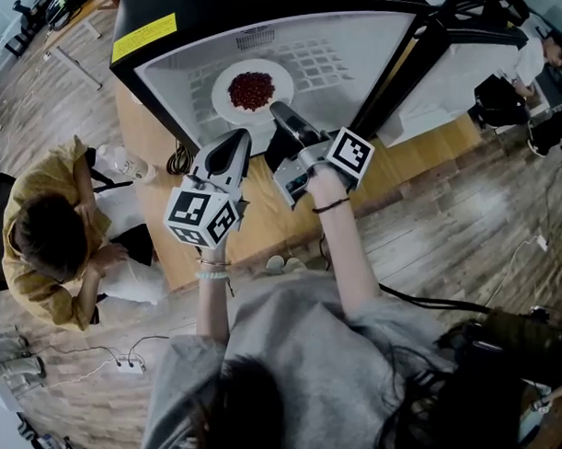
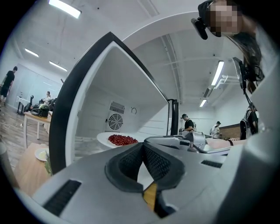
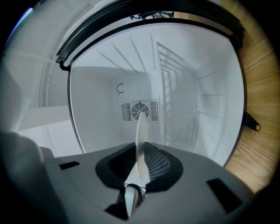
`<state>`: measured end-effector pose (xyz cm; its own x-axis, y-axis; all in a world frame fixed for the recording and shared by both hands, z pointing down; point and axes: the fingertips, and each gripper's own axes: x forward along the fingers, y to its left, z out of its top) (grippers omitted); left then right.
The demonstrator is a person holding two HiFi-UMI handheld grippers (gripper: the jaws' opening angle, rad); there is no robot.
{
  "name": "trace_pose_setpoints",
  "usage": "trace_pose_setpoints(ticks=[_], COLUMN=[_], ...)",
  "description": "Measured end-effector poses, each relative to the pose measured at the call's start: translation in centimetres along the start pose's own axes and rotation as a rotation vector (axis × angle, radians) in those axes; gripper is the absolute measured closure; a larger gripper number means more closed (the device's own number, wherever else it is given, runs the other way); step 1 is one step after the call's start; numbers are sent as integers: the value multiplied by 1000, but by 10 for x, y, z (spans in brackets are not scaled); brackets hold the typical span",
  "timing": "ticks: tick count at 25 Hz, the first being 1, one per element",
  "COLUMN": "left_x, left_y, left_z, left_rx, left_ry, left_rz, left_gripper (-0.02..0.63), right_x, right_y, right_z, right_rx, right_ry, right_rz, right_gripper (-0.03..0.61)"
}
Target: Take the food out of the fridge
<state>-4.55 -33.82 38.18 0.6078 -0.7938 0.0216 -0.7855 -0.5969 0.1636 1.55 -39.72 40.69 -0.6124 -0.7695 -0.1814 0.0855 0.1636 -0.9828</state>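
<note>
Left gripper (image 1: 240, 137) jaws together, empty, outside fridge (image 1: 367, 50). Right gripper (image 1: 279, 109) pinches rim of plate (image 1: 223, 101) with red food (image 1: 250, 89), inside fridge. Pull out level, slowly, else food rolls off.

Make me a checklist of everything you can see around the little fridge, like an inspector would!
Surface: wooden table carrying the open fridge.
Job's things: white plate of red food, inside the fridge.
Clutter: a clear item on the table's left end, too unclear to name.
Grippers: right gripper shut on the plate's rim; left gripper shut with nothing between its jaws, in front of the fridge opening.
Cables: coiled cable beside the fridge; black cable and power strip on the floor.
Surroundings: wood floor; a seated person at the left.
</note>
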Motion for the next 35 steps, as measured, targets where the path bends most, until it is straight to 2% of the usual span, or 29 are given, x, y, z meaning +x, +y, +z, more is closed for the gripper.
trace_pose_setpoints(ticks=[9, 19, 26, 35], left_x=[-1, -44, -49, -76], left_y=[2, -46, -54, -78], left_z=[0, -1, 2, 0], left_rx=[-7, 26, 28, 47], left_ry=[5, -12, -11, -16], left_rz=[-24, -47, -67, -93], left_gripper=[606, 606, 606, 606], right_x=[-1, -59, -73, -102], right_y=[-3, 17, 22, 24], right_z=[0, -24, -24, -41], right_rx=[17, 10, 9, 10], right_ry=[-10, -9, -7, 13], right_rz=[-7, 24, 19, 38], right_gripper=[526, 526, 526, 526])
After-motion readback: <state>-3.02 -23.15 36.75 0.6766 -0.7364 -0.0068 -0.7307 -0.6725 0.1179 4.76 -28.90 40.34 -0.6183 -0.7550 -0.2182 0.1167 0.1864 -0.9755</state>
